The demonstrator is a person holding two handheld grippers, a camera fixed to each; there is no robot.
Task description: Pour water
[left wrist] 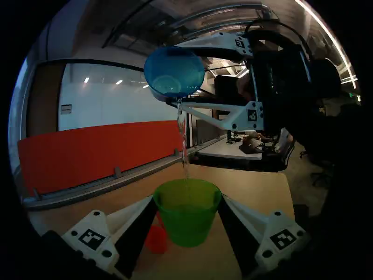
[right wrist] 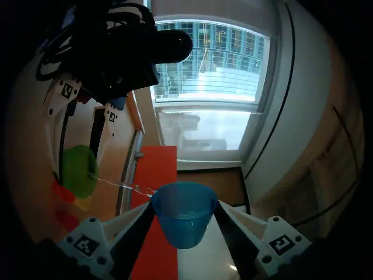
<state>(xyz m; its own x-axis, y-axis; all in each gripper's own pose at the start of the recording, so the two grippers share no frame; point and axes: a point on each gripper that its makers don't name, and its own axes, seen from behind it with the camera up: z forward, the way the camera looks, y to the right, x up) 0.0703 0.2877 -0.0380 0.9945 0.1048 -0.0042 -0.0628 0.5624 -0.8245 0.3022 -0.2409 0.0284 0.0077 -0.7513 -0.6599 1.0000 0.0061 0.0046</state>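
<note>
A green cup (left wrist: 188,215) stands upright between the fingers of my left gripper (left wrist: 186,219), which is shut on it just above the wooden table (left wrist: 252,186). Above it my right gripper (left wrist: 219,81) holds a blue cup (left wrist: 174,71) tipped on its side, mouth towards me. A thin stream of water (left wrist: 183,140) falls from the blue cup's rim into the green one. In the right gripper view the blue cup (right wrist: 184,219) is pinched in my right gripper (right wrist: 184,224), and the water (right wrist: 123,185) arcs over to the green cup (right wrist: 79,171) held by the left gripper (right wrist: 84,135).
A small red cup (left wrist: 156,239) sits on the table beside the green cup. An orange partition (left wrist: 93,151) with a metal rail runs along the table's far edge. Desks and chairs (left wrist: 247,144) stand beyond. Large windows (right wrist: 210,93) face the right gripper.
</note>
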